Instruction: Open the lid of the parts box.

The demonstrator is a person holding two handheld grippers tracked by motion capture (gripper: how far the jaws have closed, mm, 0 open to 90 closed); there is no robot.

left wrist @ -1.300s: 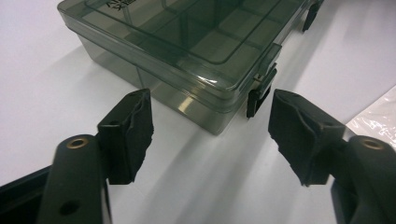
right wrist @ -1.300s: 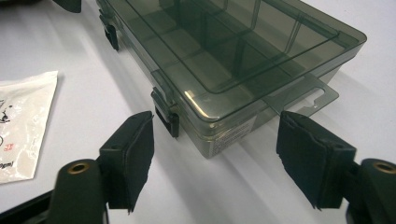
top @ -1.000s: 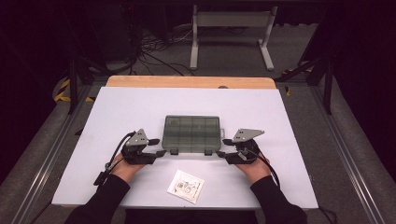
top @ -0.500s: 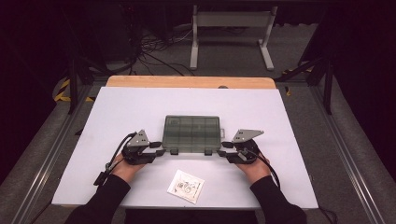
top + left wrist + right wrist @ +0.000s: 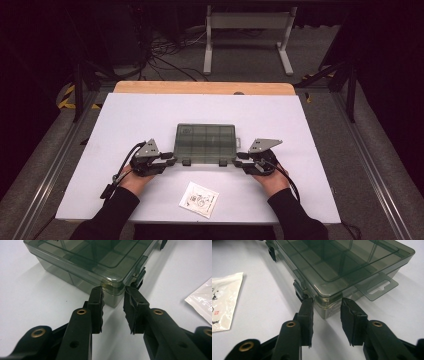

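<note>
A smoky transparent organizer box (image 5: 206, 142) with a closed lid and inner dividers lies mid-table. My left gripper (image 5: 170, 161) sits at its near left corner and my right gripper (image 5: 239, 156) at its near right corner. In the left gripper view the open jaws of the left gripper (image 5: 113, 291) straddle a corner of the box (image 5: 95, 257), with the fingertips (image 5: 97, 293) just reaching it. In the right gripper view the right gripper (image 5: 327, 302) is likewise open around a corner of the box (image 5: 342, 262), beside a black latch (image 5: 298, 288).
A small white plastic bag (image 5: 199, 199) with print lies near the table's front edge, between the forearms. It also appears as the bag (image 5: 202, 302) and the bag (image 5: 224, 300). A hang tab (image 5: 379, 287) sticks out of the box's side. The white table top (image 5: 125, 120) spreads around the box.
</note>
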